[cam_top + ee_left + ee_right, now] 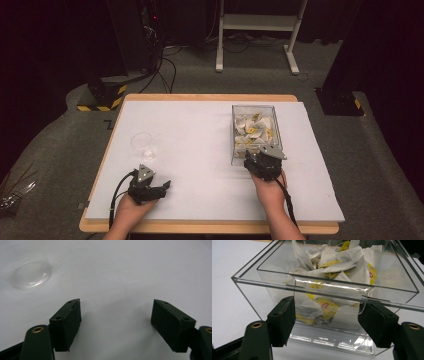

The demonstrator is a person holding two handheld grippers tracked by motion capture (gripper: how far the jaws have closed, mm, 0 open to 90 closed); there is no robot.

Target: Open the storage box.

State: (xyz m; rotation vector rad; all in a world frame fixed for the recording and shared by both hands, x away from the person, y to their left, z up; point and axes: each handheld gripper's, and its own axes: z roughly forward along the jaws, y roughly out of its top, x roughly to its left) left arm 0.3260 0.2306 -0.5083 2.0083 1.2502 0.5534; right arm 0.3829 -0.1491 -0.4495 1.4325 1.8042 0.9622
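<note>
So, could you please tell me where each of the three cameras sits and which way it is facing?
High view: above the person's side, looking forward and down on the table; both hands with left gripper and right gripper.
Left gripper view: rides the left gripper, low over the table, facing the glass cup; open jaws.
Right gripper view: rides the right gripper, facing the clear box of tea bags; open jaws.
Shared: the cup and the box also show from above.

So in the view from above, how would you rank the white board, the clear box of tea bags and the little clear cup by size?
1. White board, by far the largest.
2. Clear box of tea bags.
3. Clear cup, smallest; it lies about as far from the camera as the box, so the ranking seems safe.
</note>
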